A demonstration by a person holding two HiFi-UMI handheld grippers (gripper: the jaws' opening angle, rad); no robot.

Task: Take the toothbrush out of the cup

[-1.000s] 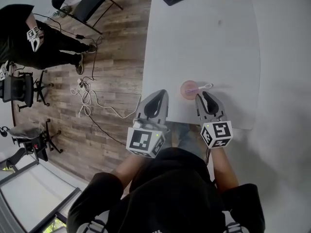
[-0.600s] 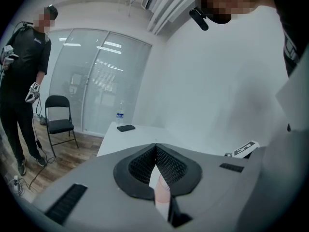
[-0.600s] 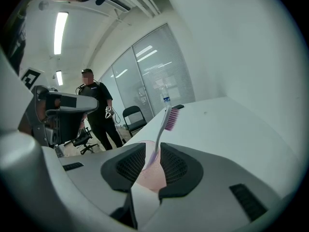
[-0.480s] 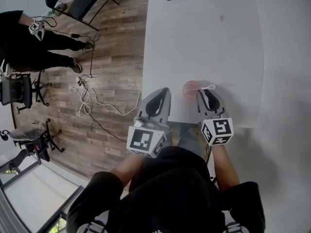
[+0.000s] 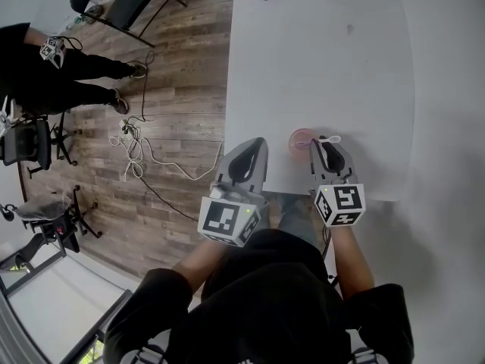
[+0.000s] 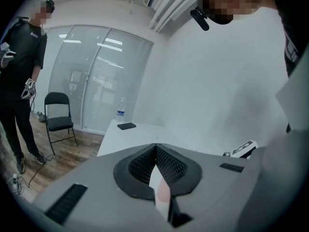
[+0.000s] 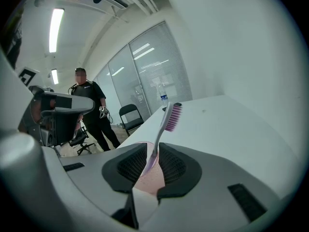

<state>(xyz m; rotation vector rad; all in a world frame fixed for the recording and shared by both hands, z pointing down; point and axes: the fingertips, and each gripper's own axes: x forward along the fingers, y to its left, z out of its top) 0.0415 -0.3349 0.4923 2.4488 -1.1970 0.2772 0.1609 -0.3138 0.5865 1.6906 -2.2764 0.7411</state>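
Right claw (image 7: 153, 150) clamps the toothbrush (image 7: 166, 120) over the pink cup (image 5: 300, 137); left claw (image 6: 155, 147) sits closed.

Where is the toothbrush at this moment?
In the head view, the toothbrush is at the table's near right edge, leaning out of the pink cup, between the right gripper's jaws.

white table (image 5: 326, 67) on wood-plank floor (image 5: 182, 74), black folding chair (image 5: 121, 2) nearby, glass partition (image 6: 91, 81) behind.
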